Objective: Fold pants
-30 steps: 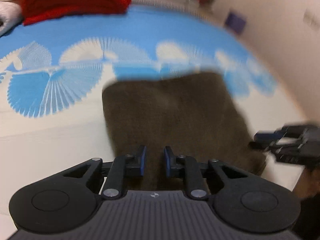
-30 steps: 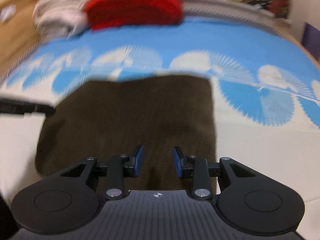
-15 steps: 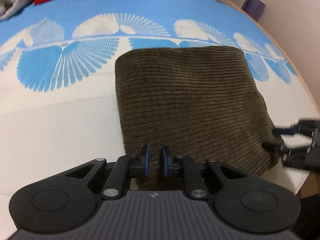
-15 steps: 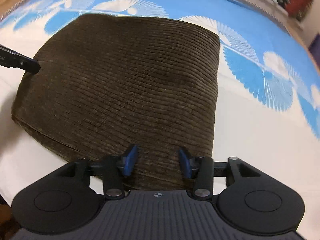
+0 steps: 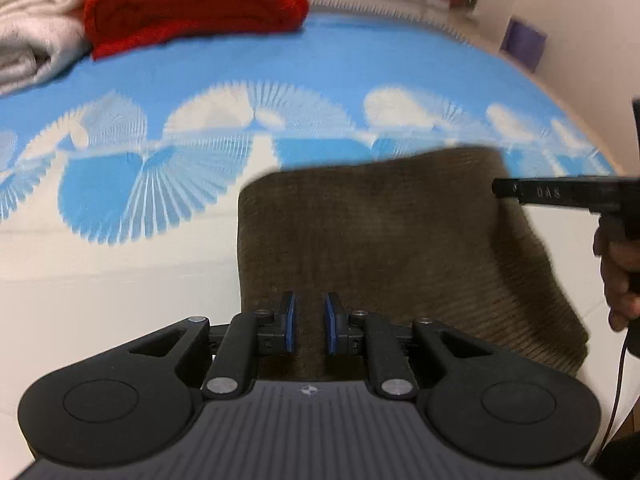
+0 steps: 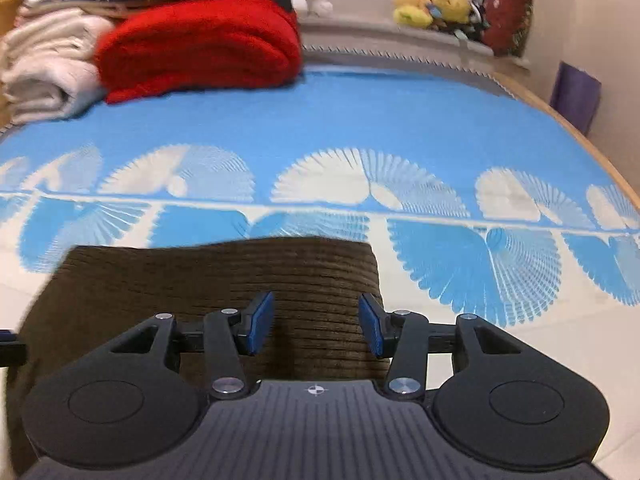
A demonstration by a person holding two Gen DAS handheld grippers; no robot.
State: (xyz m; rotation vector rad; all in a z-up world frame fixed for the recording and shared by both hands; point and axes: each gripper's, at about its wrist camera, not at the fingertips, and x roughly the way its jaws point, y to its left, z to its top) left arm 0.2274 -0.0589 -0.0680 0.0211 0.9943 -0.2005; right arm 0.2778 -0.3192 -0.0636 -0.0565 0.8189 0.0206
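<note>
Both grippers have drawn back from the folded brown pants (image 5: 384,248), so the red blanket (image 6: 200,44) beyond them shows again. Those pants lie flat on the blue-and-white bedspread (image 6: 400,128), on its near side from the blanket. Over their near edge the left gripper (image 5: 307,326) hovers, jaws narrow, gripping nothing. Beside it, the right gripper (image 6: 316,322) stands about half open, empty.

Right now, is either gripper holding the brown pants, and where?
Neither. The left gripper and the right gripper both stand open over the folded brown pants, nothing pinched.
</note>
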